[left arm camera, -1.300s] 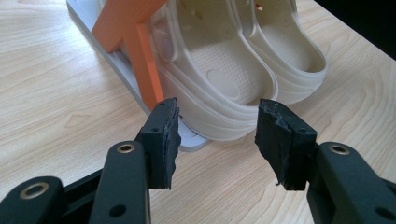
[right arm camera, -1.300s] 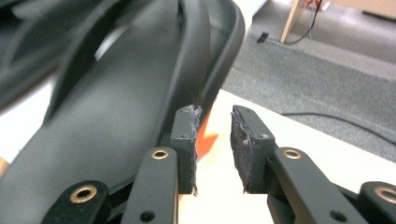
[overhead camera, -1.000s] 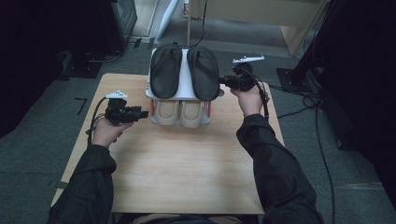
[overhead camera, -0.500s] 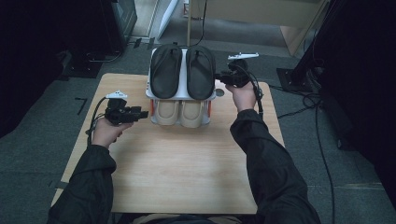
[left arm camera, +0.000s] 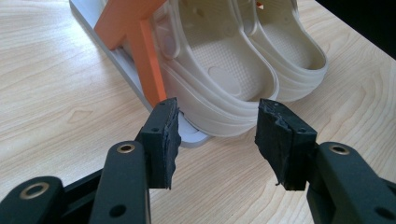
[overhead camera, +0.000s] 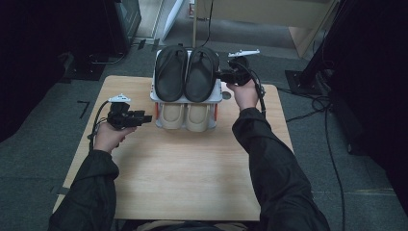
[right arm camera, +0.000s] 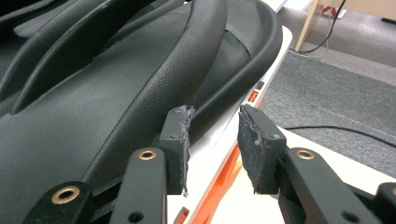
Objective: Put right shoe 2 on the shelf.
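Note:
A white shoe rack (overhead camera: 216,97) with orange supports (left arm camera: 140,42) stands at the table's far middle. Two black sandals (overhead camera: 186,72) lie on its top shelf and two beige clogs (overhead camera: 185,117) on the lower one. My right gripper (overhead camera: 220,75) is at the right edge of the right sandal (right arm camera: 116,93). Its jaws (right arm camera: 212,135) have just been opening and stand apart beside the sandal's rim, with no pad pressing on it. My left gripper (overhead camera: 144,117) points at the clogs from the left, open (left arm camera: 217,126), a short way before the near clog's heel (left arm camera: 224,74).
The wooden table (overhead camera: 183,168) has free room in front of the rack. Grey carpet, cables (overhead camera: 332,144) and a light wooden cabinet (overhead camera: 308,29) lie beyond the far right edge. Dark furniture stands to the left.
My right gripper has slid a little farther away along the right sandal's edge and its jaws have opened off it. The left gripper has stayed put.

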